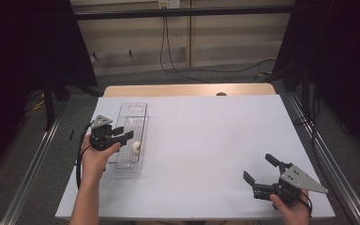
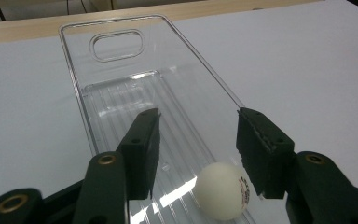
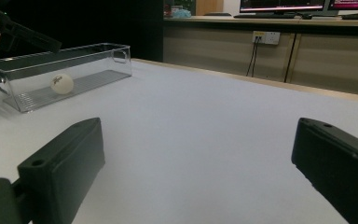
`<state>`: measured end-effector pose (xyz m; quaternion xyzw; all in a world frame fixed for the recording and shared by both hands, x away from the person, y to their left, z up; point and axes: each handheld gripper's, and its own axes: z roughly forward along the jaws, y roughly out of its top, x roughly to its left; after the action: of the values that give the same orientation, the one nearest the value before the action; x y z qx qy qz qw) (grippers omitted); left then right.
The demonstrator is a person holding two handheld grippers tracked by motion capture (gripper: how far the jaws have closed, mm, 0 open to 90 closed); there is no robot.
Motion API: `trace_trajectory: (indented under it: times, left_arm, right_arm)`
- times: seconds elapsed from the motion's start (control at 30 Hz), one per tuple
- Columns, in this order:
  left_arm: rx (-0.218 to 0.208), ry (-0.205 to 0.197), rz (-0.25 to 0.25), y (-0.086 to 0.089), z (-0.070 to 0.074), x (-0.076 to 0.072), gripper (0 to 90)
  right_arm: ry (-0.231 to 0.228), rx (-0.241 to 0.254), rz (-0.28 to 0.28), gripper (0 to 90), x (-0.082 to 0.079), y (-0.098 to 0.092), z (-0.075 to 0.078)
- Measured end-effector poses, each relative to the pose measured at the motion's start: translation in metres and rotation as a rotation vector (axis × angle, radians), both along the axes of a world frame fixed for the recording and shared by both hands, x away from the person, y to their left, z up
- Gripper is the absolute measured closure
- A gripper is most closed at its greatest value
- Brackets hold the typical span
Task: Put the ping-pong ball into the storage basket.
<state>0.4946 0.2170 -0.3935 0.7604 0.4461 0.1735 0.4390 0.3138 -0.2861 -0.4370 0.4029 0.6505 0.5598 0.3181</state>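
Note:
A white ping-pong ball lies on the floor of a long clear plastic box at the table's left. My left gripper hovers over the near end of the box. Its jaws stand apart, and nothing is pressed between them. In the left gripper view the ball rests below them, close to the right jaw, inside the box. My right gripper is open near the front right edge, far from the box, with bare table between its jaws. From there the ball shows through the box wall.
The white tabletop spreads wide between the two hands. A wooden strip runs along its far edge. Dark curtains flank both sides, and a cable hangs down the back wall to the floor.

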Motion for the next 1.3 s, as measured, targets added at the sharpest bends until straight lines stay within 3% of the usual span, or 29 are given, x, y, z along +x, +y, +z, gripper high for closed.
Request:
trace_trajectory:
  times: [0.6, 0.73, 0.8, 1.3]
  left_arm:
    - [-0.006, -0.021, -0.006, -0.006, 0.002, -0.004, 34.6]
    - [-0.010, -0.048, 0.005, -0.008, 0.003, -0.005, 28.2]
    - [-0.011, -0.059, -0.015, -0.007, 0.004, -0.005, 27.3]
    - [-0.042, -0.087, 0.000, -0.011, 0.007, -0.009, 13.5]
  right_arm:
    - [-0.001, 0.003, 0.009, 1.9, 0.000, 0.000, 0.001]
    - [-0.001, 0.004, -0.002, 1.9, 0.001, 0.000, 0.000]
    - [-0.002, 0.005, -0.003, 1.9, 0.001, 0.000, 0.000]
    - [0.001, -0.004, 0.005, 1.9, 0.001, 0.001, 0.000]
